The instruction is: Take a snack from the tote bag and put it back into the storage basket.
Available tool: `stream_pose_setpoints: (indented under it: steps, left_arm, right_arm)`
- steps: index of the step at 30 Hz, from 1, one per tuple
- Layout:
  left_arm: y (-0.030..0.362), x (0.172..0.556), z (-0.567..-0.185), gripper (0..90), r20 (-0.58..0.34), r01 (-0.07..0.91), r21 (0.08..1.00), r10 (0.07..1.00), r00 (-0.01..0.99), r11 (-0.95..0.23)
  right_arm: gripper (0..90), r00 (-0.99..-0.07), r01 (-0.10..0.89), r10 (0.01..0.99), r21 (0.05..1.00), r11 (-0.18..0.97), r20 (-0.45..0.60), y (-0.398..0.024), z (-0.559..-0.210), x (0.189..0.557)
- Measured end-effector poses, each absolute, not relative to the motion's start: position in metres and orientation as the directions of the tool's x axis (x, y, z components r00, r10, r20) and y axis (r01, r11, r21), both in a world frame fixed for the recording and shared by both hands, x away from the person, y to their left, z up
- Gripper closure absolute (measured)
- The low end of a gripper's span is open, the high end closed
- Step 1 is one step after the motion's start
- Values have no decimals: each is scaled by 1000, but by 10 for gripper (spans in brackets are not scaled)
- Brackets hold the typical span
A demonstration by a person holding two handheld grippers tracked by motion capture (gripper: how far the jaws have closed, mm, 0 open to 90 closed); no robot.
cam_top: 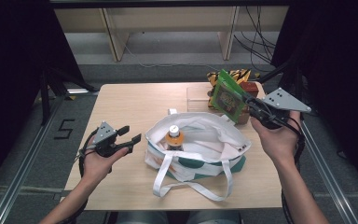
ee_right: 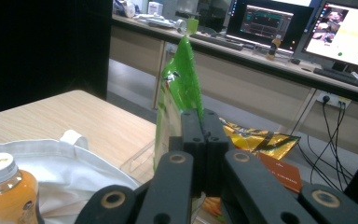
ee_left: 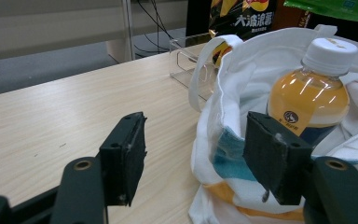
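- While the high view puts the green snack packet [cam_top: 228, 96] at upper right, above the white tote bag [cam_top: 205, 140], the right gripper view adds desk monitors [ee_right: 265, 21] behind it.
- Right gripper [cam_top: 253, 108]: jaws pinched on the packet's edge; the packet is flat, glossy, upright.
- Left gripper [cam_top: 129, 134]: jaws wide, empty, beside the bag at lower left.
- An orange drink bottle [ee_left: 313, 95] with a white cap stands inside the bag.

green packet [cam_top: 228, 99] | white tote bag [cam_top: 200, 144], teal patches | orange bottle [cam_top: 174, 136], white cap | black-yellow snack bag [ee_left: 249, 18]
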State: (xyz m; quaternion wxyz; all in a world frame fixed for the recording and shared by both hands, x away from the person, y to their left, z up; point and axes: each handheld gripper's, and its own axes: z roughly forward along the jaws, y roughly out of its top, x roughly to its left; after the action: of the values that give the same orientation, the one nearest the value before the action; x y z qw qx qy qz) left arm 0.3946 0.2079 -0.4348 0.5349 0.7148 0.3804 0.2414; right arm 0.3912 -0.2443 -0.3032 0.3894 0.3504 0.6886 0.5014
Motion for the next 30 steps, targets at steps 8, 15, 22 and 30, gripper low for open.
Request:
stream_pose_setpoints:
  steps: [8, 15, 22, 30]
  left_arm:
    - [208, 395, -435, 383, -63, 286, 948, 802, 594, -137]
    - [208, 395, -435, 383, -65, 282, 950, 800, 597, -133]
    - [209, 395, -435, 383, -68, 282, 951, 801, 595, -129]
    - [209, 395, -434, 383, -68, 283, 951, 803, 592, -128]
  right_arm:
    - [900, -446, 94, 876, 964, 248, -182, -244, -304, 400]
    - [900, -447, 109, 878, 964, 242, -170, -241, -305, 407]
    - [900, -446, 113, 879, 964, 242, -168, -239, -307, 415]
    - [900, -438, 118, 884, 965, 235, -162, -238, -307, 424]
